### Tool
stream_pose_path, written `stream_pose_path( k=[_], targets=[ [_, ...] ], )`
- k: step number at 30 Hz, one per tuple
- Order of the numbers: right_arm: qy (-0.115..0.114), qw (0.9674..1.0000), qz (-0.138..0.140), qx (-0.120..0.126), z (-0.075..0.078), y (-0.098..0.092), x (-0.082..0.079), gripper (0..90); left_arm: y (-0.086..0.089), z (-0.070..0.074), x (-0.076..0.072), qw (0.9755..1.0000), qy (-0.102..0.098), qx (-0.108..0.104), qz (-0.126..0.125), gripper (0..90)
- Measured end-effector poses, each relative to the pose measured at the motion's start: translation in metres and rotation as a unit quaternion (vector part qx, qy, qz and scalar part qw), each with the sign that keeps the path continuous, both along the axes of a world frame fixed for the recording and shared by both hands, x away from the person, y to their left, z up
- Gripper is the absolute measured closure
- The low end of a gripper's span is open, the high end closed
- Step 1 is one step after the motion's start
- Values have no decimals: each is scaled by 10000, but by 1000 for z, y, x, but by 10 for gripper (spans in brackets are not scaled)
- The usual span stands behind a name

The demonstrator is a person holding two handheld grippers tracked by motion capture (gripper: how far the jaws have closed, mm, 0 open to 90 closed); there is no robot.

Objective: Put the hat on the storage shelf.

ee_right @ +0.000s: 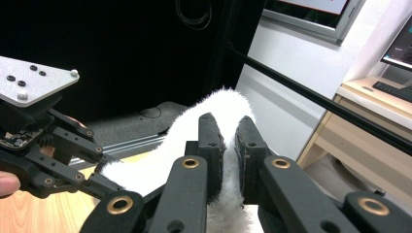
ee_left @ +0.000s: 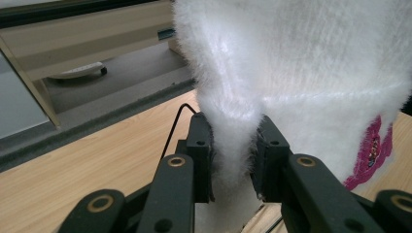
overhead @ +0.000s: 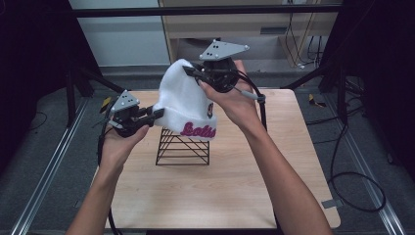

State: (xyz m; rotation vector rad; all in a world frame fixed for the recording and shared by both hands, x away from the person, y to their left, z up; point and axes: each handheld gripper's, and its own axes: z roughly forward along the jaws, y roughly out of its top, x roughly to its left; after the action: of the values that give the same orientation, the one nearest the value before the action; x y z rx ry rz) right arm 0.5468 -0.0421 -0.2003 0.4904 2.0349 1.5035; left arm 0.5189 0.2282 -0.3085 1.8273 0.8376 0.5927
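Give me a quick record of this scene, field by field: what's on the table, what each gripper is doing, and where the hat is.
table: light wooden top
hat: white fuzzy knit hat with pink lettering on the cuff, held up over the stand
stand: black wire stand on the table, under the hat
left gripper: shut on a fold of the hat at its lower left edge
right gripper: shut on the hat near its top
hat contact with stand: cannot tell whether it rests on it

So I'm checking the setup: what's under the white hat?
A black wire stand on the wooden table sits beneath the white hat; the stand's top is covered by the hat.
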Motion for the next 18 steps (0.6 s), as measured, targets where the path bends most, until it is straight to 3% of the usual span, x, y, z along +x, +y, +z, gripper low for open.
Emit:
stream_pose_path(
  k=[18],
  targets=[
    [126, 9998, -46, -156, -22, 1, 14, 840, 3, -26, 9, 9995, 1, 65, 297, 720]
  ],
)
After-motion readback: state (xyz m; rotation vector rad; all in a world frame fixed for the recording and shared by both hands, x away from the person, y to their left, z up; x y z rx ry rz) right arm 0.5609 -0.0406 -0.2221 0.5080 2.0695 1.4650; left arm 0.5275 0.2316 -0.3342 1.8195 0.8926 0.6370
